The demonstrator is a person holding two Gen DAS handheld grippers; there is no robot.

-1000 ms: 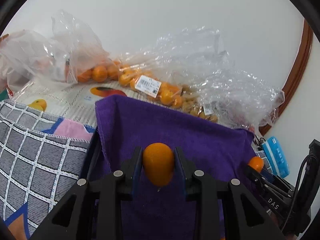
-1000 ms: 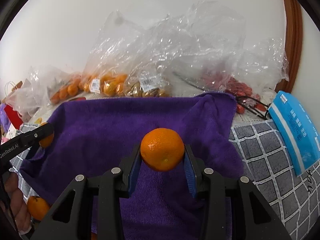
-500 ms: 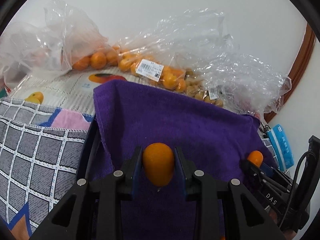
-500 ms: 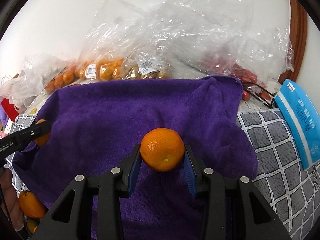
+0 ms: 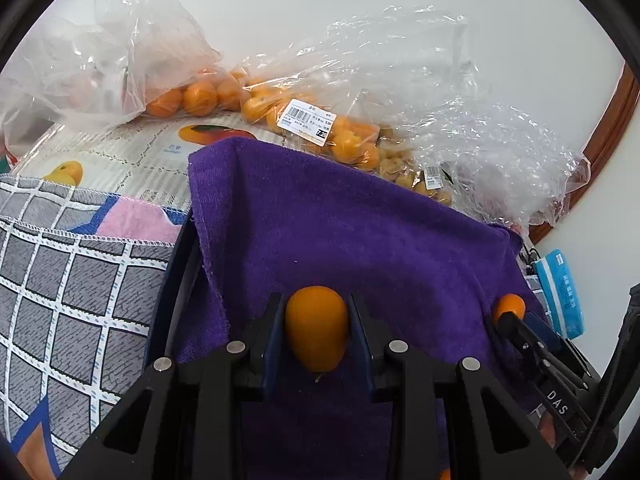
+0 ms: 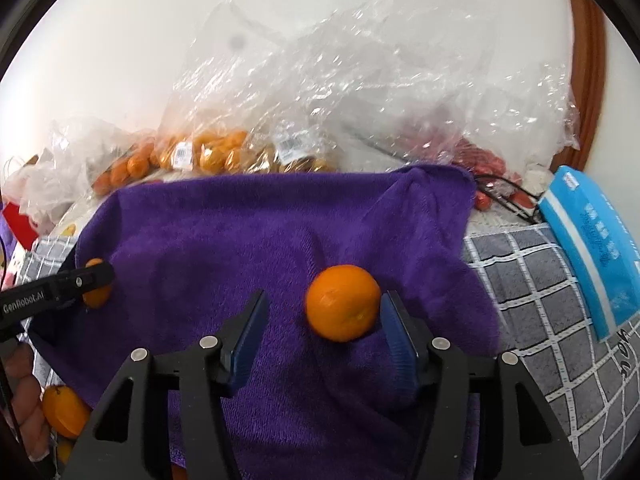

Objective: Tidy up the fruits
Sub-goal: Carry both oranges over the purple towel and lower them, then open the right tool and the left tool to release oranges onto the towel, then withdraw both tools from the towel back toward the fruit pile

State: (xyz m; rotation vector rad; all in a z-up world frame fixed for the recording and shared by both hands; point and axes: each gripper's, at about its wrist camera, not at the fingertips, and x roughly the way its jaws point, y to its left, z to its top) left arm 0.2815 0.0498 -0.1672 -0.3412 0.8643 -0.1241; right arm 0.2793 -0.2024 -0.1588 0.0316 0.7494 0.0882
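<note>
Left gripper (image 5: 316, 330) is clamping an oval orange fruit (image 5: 316, 328) over the purple towel (image 5: 340, 232), while right gripper (image 6: 324, 332) is standing spread, mandarin (image 6: 343, 302) lying loose between its pads.

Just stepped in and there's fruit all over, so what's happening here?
A person is sorting fruit with a handheld gripper in each hand. The left gripper is clamped on a small orange fruit above the purple towel. The right gripper is open, with a mandarin loose between its fingers on the towel. Bagged fruit lies behind.
</note>
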